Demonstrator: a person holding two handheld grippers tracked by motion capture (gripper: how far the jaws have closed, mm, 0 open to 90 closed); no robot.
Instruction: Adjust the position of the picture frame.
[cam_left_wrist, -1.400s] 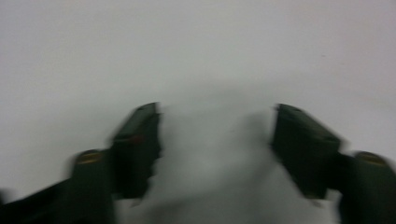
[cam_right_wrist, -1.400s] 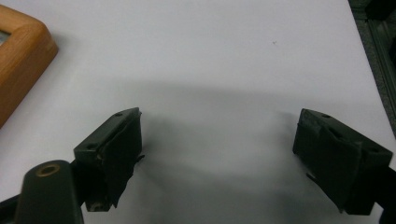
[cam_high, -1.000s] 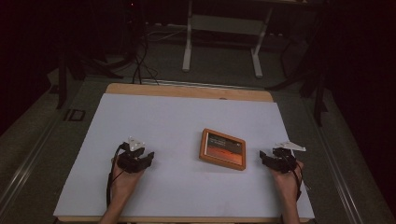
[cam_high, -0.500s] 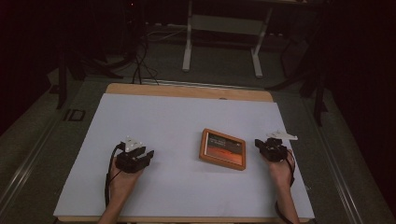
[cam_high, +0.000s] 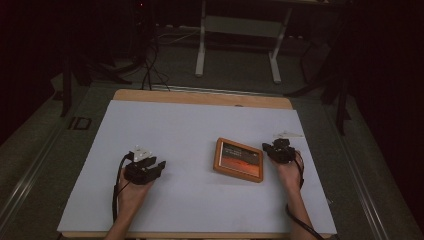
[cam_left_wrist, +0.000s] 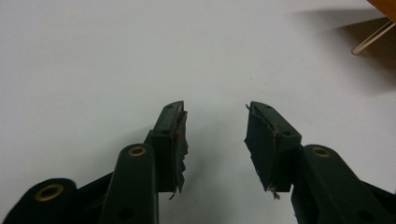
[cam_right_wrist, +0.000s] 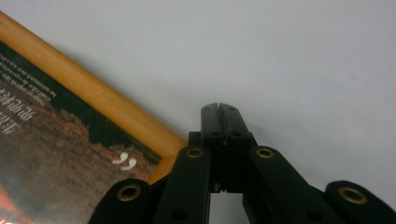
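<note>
- White sheeting (cam_high: 185, 130) covered our table, the wood-framed picture (cam_high: 239, 159) lying flat on it.
- Our right gripper (cam_high: 272, 148), jaws pressed together on nothing, sat just beside the frame's right edge.
- Our left gripper (cam_high: 153, 167), partly open and empty, rested well left of the frame.

I am working in what looks like a recording lab or test room. My table (cam_high: 200, 125) is a wooden top under a plain white sheet (cam_high: 165, 140), standing alone in a dim room. Beyond the table's far edge black cables (cam_high: 150, 65) trail over a grey floor (cam_high: 240, 80), beside a white metal stand (cam_high: 237, 37); dark curtains (cam_high: 385, 75) hang to the table's right.
</note>
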